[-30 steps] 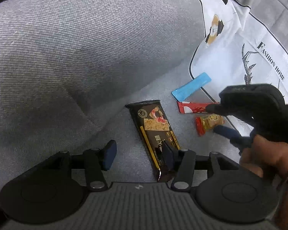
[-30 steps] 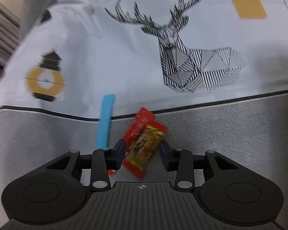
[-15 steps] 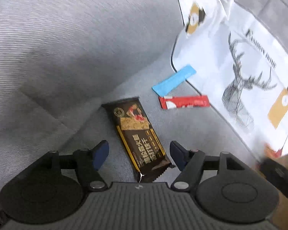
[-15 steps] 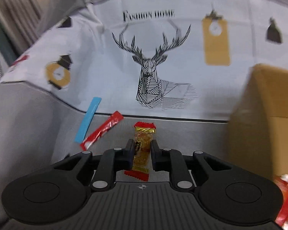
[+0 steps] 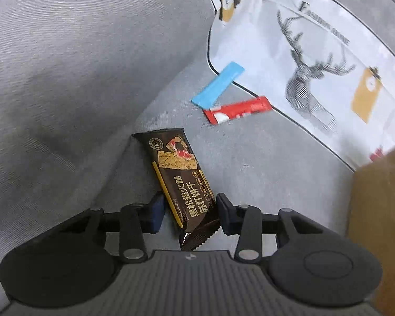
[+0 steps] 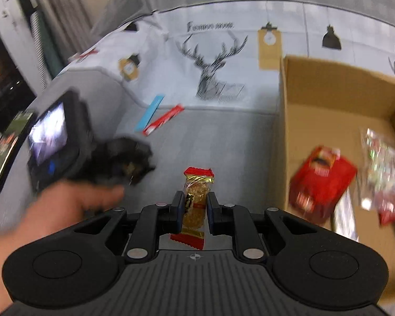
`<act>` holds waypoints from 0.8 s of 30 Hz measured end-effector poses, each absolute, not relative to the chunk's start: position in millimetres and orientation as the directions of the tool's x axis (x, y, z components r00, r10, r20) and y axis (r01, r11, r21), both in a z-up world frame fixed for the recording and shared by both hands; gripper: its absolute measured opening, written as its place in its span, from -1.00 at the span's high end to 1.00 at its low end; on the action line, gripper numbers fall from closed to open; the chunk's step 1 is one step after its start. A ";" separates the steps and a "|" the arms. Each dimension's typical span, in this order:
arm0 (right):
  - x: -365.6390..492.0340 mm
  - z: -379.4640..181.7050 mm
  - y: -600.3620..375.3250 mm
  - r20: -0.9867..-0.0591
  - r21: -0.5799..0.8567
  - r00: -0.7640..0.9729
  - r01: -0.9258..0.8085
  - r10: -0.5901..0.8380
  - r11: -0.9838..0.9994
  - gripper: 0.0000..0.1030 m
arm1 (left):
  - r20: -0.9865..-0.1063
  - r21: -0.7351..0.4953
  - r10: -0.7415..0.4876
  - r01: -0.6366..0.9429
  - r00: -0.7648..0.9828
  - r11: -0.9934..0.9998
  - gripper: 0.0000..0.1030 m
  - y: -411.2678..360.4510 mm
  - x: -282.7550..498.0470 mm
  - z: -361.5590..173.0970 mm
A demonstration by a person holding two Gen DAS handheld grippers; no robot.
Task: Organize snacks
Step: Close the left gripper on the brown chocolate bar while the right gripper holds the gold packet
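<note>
Carrying a gold snack [image 6: 194, 205] pinched in the right claw [image 6: 194, 210] toward the cardboard box [image 6: 329, 100]. Left claw [image 5: 188, 214], jaws just closing, straddles the black cracker pack [image 5: 181, 179], not yet clamped, likely next for boxing.

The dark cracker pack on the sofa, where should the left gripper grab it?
Across the narrow width of the dark cracker pack near its serrated near end, coming from above. It lies flat and long, already between the left gripper fingers, which have just been closing.
</note>
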State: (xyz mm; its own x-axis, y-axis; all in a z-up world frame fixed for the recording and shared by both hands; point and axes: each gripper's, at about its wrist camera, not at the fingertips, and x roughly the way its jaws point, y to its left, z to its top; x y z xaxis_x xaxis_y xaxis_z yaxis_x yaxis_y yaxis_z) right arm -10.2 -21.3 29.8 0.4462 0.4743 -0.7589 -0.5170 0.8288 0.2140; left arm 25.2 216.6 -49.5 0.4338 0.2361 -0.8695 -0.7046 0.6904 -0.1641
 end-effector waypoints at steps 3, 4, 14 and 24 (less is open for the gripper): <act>-38.6 13.0 -25.2 -0.772 0.219 0.414 -0.540 0.483 0.813 0.62 | -0.868 -0.224 0.141 -0.630 0.476 0.743 0.14 208.9 10.3 -41.8; -45.9 7.0 -26.2 -0.776 0.218 0.405 -0.548 0.484 0.808 0.62 | -0.868 -0.248 0.095 -0.593 0.487 0.766 0.19 204.1 4.5 -39.9; -87.5 -45.0 -39.6 -0.797 0.215 0.348 -0.601 0.494 0.770 0.62 | -0.887 -0.318 -0.085 -0.466 0.454 0.826 0.33 162.2 -48.8 -46.8; -91.4 -67.7 -60.0 -0.769 0.233 0.382 -0.578 0.512 0.782 0.59 | -0.828 -0.243 0.019 -0.389 0.561 0.889 -0.31 119.1 -85.3 -51.7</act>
